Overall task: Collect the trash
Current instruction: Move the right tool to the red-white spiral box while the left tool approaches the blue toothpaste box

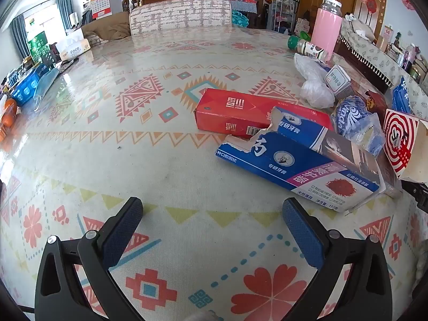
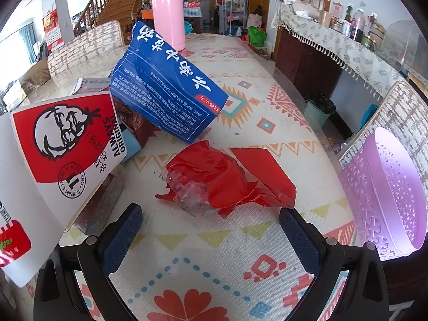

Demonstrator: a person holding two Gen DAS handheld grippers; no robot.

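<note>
Now I see both jaws wide open with nothing in them. My right gripper [image 2: 210, 230] hovers over the table [image 2: 214, 254]; the red wrapper [image 2: 227, 179] lies at twelve o'clock. The purple basket [image 2: 385, 198] stands at three o'clock.

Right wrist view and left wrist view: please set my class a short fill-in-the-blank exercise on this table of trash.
1. The crumpled wrapper just ahead of the right gripper is ____ in colour.
2. The lilac basket at the table edge lies on its ____.
3. The torn blue toothpaste box leans on a ____ box.
4. The tall flask is ____.

Answers: red; side; red; pink
</note>
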